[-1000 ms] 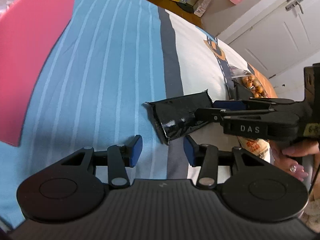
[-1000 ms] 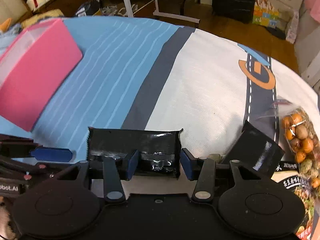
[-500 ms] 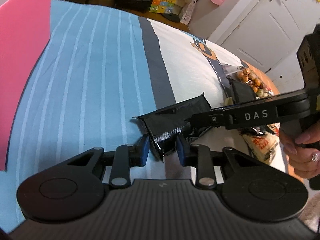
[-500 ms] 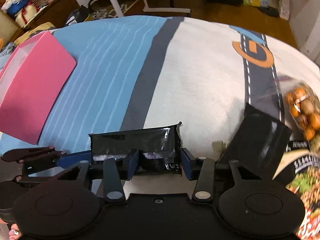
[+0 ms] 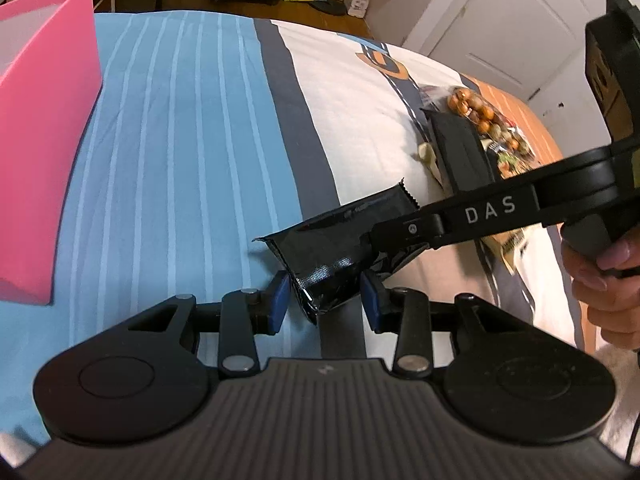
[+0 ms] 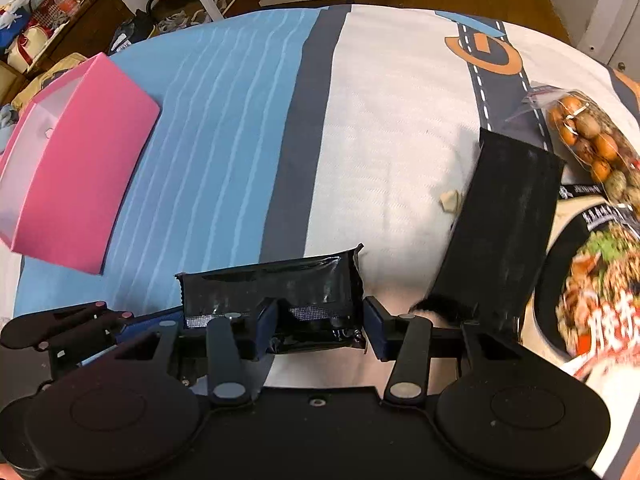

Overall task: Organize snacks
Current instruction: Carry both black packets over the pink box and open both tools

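Observation:
A glossy black snack packet point(image 5: 340, 248) point(image 6: 272, 284) hangs a little above the striped bed cover. My right gripper point(image 6: 320, 320) is shut across its middle, jaws easing slightly while the pads still press on it; in the left wrist view it reaches in from the right as a long black arm point(image 5: 460, 220). My left gripper point(image 5: 325, 306) has the packet's near end between its blue pads, with a narrow gap on each side; its jaws are opening. A pink box point(image 5: 44, 140) point(image 6: 76, 168) stands open on the blue stripes at the left.
A second black packet point(image 6: 504, 232), a clear bag of round brown and orange snacks point(image 6: 592, 140) and a printed noodle packet point(image 6: 600, 288) lie at the right of the bed point(image 6: 380, 140). A small beige scrap point(image 6: 450, 200) lies beside them. A hand point(image 5: 608, 280) grips the right handle.
The left gripper came up to the packet's end and closed on it, then eased apart. Both grippers rose a little with the packet, and both views rolled.

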